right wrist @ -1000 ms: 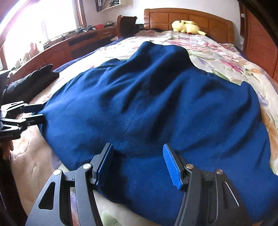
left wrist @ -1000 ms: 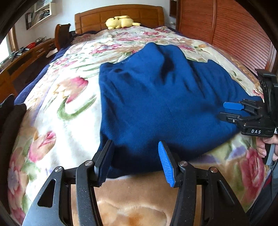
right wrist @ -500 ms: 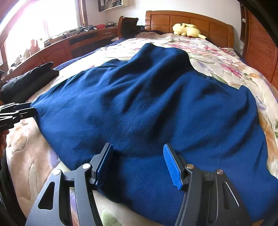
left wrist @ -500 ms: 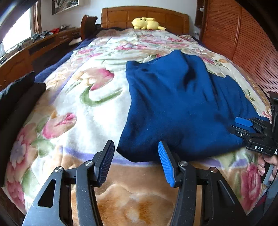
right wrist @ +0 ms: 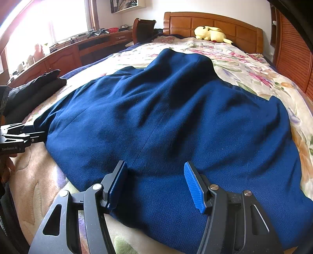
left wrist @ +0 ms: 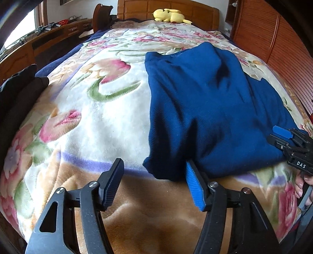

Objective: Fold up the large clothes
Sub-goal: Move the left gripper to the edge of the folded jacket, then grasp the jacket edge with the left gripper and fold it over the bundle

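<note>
Left wrist view: the left gripper (left wrist: pixel 154 183) hangs spread wide and grasping nothing, just off the near-left corner of the blue garment (left wrist: pixel 211 109), which lies on the floral blanket (left wrist: pixel 93 109) toward the bed's right side. That corner bulges thick and rounded, so I judge that a pinch here could catch only the top layer, or scoop up the plush blanket beneath, and the fold would then drag crooked. The right gripper (left wrist: pixel 283 136) shows at the right edge, low on the garment's near hem; from this angle I cannot tell how far its jaws stand apart. The underside of the corner, and how many layers it holds, is hidden. A yellow plush toy (left wrist: pixel 170 16) sits at the headboard, well apart.

Right wrist view: the right gripper (right wrist: pixel 154 183) is released too, its 2 fingers spread over the garment's near edge (right wrist: pixel 176 121) with cloth under and between them but nothing clamped. The fabric rises in soft ridges toward the far end; lifting it unevenly from 2 corners could bunch those ridges into creases. The left gripper (right wrist: pixel 25 132) is cut off at the left edge, against the garment's corner. A folded dark garment (right wrist: pixel 37 86) lies near the bed's left edge. The blue garment's far outline, sleeves and collar cannot be made out, and the window glare washes out the desk.
</note>
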{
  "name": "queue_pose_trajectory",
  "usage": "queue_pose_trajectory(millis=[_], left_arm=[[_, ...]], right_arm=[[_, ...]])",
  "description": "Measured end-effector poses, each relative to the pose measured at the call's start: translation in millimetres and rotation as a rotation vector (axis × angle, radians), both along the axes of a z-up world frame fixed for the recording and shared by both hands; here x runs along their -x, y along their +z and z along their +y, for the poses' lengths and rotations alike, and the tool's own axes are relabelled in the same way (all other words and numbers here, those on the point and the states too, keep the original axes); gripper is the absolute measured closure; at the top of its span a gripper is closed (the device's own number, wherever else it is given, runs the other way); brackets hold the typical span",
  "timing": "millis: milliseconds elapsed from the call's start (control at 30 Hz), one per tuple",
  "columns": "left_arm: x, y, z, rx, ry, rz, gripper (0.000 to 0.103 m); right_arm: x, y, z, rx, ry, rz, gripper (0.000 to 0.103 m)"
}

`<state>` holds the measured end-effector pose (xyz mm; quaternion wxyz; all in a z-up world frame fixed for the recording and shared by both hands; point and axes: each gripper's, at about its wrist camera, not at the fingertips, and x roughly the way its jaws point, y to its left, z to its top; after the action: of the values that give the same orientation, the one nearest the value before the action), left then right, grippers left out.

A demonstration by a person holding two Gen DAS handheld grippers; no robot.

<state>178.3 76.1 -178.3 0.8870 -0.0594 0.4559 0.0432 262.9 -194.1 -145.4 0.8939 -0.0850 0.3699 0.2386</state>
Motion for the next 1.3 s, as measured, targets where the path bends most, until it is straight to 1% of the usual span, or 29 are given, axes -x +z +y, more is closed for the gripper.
queue_pose_trajectory(millis=[533,600,633,700,733,800,867,1067,1167,1300], left_arm=[[-3,-1,5,0.088,0.007,0.007,0.039],[-4,-1,5,0.124,-0.002,0.005,0.050],[-4,-1,5,0.139,-0.003,0.005,0.053],[-5,0,4,0.167,-0.011,0.003,0.066],[-6,1,3,0.173,-0.017,0.000,0.069],[-5,5,-2,0.149,-0.019,-0.010,0.077],[-4,11,-5,0.132,-0.025,-0.029,0.081],[-3,28,-12,0.099,-0.024,-0.076,0.084],[-5,32,-13,0.082,-0.026,-0.083,0.084],[-6,30,-13,0.075,-0.022,-0.074,0.084]], right_arm=[[0,0,0,0.000,0.003,0.000,0.040],[0,0,0,0.000,0.003,0.000,0.040],[0,0,0,0.000,0.004,0.000,0.040],[0,0,0,0.000,0.004,0.000,0.040],[0,0,0,0.000,0.004,0.000,0.040],[0,0,0,0.000,0.004,0.000,0.040],[0,0,0,0.000,0.005,0.000,0.040],[0,0,0,0.000,0.006,0.001,0.040],[0,0,0,0.000,0.007,0.001,0.040],[0,0,0,0.000,0.008,0.001,0.040]])
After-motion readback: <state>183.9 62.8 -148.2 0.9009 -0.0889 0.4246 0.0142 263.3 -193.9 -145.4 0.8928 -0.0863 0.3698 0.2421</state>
